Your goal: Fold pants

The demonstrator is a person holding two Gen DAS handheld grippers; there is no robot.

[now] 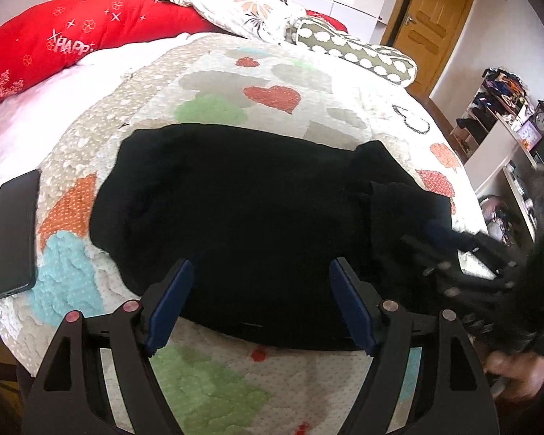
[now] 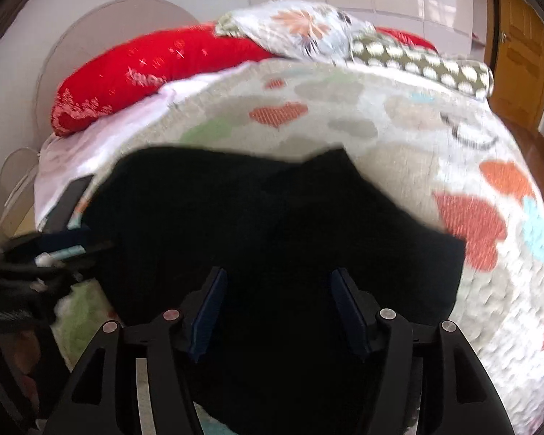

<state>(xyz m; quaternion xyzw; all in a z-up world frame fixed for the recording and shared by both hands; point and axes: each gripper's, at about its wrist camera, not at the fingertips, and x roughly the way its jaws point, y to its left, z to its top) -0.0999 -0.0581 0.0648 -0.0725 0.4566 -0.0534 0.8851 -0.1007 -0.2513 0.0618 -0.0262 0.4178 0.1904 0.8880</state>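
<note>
Just ahead, black pants [image 1: 235, 210] on quilt [image 1: 272, 72], left tool [image 1: 261, 290] gaping above

Black pants [image 1: 235, 203], folded into a compact, roughly rectangular bundle, lie flat on a heart-patterned quilt [image 1: 272, 72]; one folded layer overlaps at the right end.

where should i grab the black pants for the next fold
Probably the narrow end of the pants at the right in the left wrist view, where loose layers bunch and lift off the quilt. Come in low from that side with the right gripper, already above the cloth; its jaws stand apart, nothing between them.
</note>
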